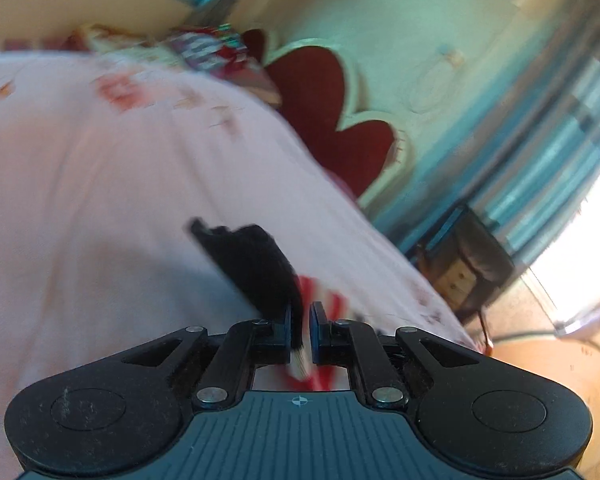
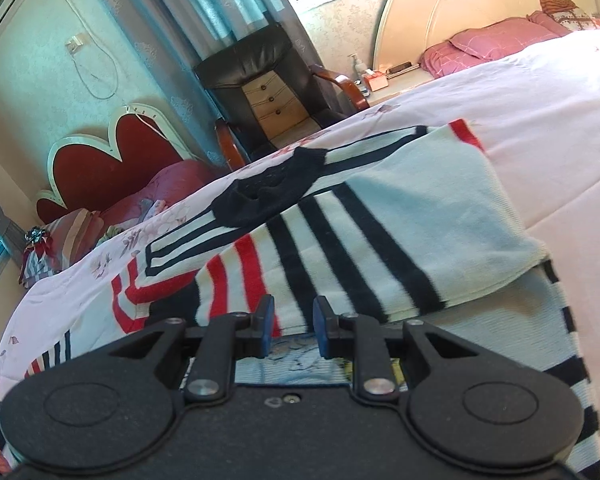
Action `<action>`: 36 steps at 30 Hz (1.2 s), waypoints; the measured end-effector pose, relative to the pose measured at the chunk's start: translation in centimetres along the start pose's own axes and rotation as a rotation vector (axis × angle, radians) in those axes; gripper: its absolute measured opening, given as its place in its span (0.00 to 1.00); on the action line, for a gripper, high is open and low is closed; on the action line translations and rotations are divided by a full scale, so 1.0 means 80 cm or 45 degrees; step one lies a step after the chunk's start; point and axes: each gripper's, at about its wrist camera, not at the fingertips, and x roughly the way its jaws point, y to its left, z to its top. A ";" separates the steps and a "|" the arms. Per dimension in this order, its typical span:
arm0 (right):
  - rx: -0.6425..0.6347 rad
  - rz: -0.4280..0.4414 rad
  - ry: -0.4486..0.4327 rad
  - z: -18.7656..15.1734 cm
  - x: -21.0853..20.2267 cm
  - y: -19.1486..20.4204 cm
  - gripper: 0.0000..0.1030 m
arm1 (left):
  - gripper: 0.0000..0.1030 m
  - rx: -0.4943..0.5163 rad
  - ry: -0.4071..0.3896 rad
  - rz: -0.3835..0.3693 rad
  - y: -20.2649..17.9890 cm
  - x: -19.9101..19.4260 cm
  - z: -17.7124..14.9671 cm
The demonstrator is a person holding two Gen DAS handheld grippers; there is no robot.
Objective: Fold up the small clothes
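The pale blue knitted sweater with black and red stripes (image 2: 400, 216) lies partly folded on the pink floral bed sheet (image 2: 560, 92), its black cuff (image 1: 256, 264) pinched in the closed left tool (image 1: 301, 334), right tool (image 2: 293, 330) slightly parted over fabric, grip unclear, folding unfinished

No readable text, label, brand or number is showing in either view. A small crosshair mark is sitting on the ribbed body of the left tool (image 1: 300, 330).
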 end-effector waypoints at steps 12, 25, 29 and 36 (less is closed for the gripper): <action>0.073 -0.004 -0.032 0.009 -0.031 -0.084 0.24 | 0.10 0.256 0.086 -0.271 -0.258 0.019 -0.072; 0.114 -0.108 -0.001 0.007 -0.026 -0.140 0.29 | 0.46 -0.537 -0.128 0.273 0.032 -0.037 -0.053; 0.038 -0.055 0.032 0.003 -0.010 -0.095 0.29 | 0.47 -0.586 -0.145 0.219 0.056 -0.022 -0.048; -0.003 0.028 0.012 0.014 0.000 -0.030 0.30 | 0.04 -0.588 -0.098 0.149 0.065 0.012 -0.028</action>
